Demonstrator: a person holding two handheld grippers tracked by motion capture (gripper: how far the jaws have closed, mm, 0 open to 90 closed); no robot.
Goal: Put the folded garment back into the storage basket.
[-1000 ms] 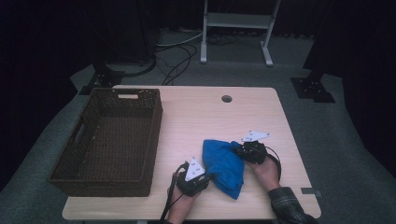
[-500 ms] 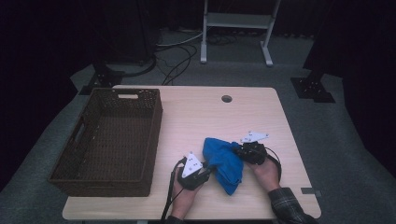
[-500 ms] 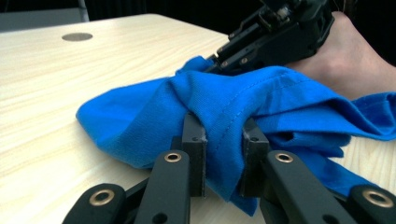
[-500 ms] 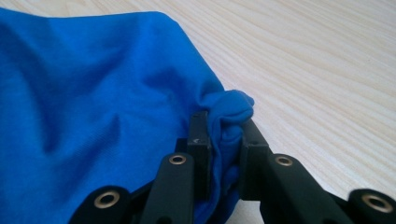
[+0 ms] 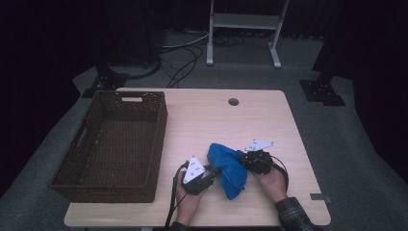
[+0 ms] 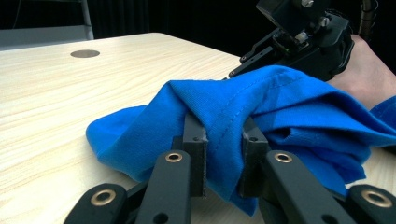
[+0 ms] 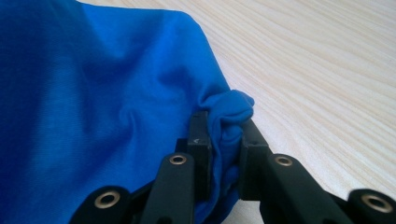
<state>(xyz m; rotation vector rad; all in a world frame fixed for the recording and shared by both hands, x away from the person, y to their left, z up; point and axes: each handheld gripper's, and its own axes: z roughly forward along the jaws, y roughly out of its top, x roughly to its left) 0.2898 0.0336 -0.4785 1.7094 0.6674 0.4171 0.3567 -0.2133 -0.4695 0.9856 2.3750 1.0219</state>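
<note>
Gripping a crumpled bright blue cotton cloth (image 5: 229, 166) from both sides, the two hand-held grippers sit low over the pale wooden table top (image 5: 211, 120), well to the right of the dark brown woven wicker basket (image 5: 115, 142), which serves here as the landmark. The cloth lies bunched in a heap on the table, apart from the basket and nearer the person's edge than the basket's far rim.

The left gripper (image 5: 211, 172), black with a grey three-cornered plate, is the one nearer the basket. In the left gripper view its jaws are closed on a thick fold of the blue cloth (image 6: 224, 121), the fabric pinched between the two black pads (image 6: 195, 149) and spilling over them on both sides. The same view shows the right gripper (image 6: 299, 39) beyond the heap, against the cloth's far side.

The right gripper (image 5: 245, 161) lies on the side of the cloth away from the basket. In the right gripper view its jaws are clamped on a small gathered tuck at the cloth's edge (image 7: 229, 116), with the rest of the fabric spreading away to one side and bare table (image 7: 327, 70) to the other.

A round cable hole (image 5: 234, 102) sits in the table top beyond the cloth, level with the basket's far end.
</note>
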